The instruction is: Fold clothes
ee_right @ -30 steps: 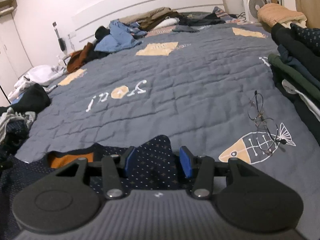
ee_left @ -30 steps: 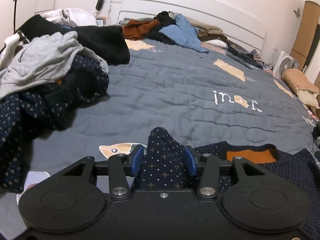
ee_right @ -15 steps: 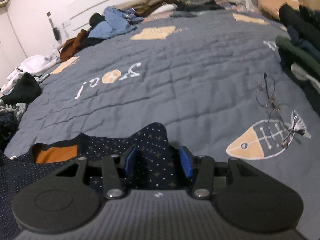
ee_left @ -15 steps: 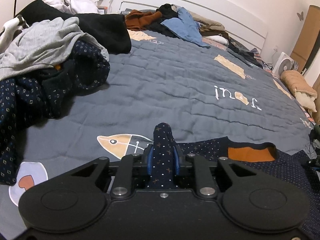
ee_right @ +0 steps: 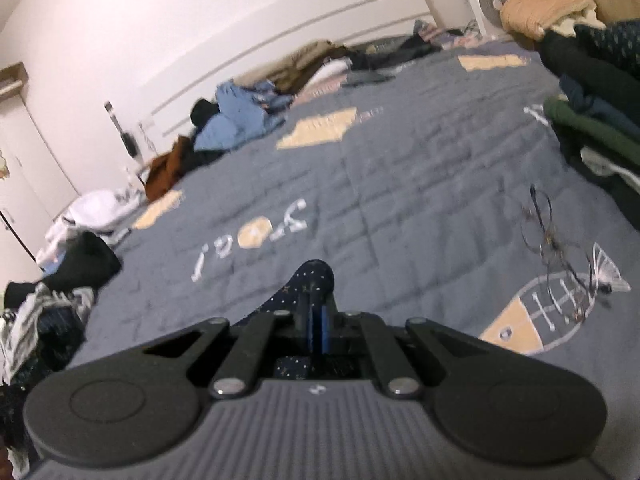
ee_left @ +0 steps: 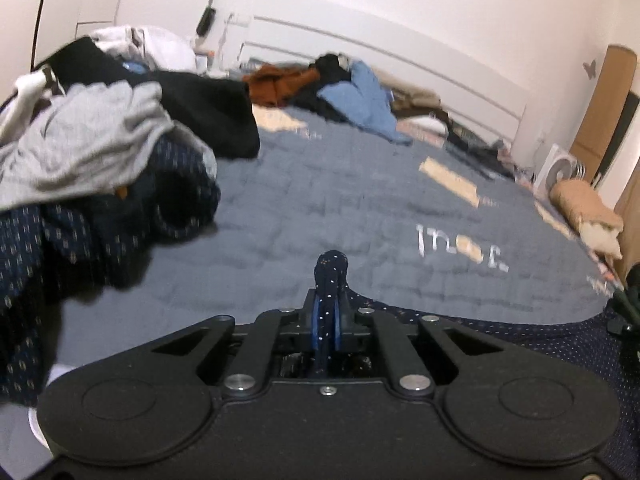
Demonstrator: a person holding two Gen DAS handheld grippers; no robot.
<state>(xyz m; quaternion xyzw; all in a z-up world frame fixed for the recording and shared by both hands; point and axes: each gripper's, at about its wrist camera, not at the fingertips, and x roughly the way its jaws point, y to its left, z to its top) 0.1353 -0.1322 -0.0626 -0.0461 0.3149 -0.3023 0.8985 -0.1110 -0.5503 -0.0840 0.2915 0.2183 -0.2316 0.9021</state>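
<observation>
Navy dotted fabric now sits pinched in both tools: a second ago each pair of blue pads stood apart around a raised fold, and they have since clamped on it. The left tool (ee_left: 327, 316) grips one bunch of the garment (ee_left: 500, 326), the right tool (ee_right: 316, 322) another. The garment lies on the bed (ee_left: 340, 200) at the near edge, probably held at the shoulders, though blur hides the collar. So lifting can start. Both tools point forward and somewhat down across the quilt.
</observation>
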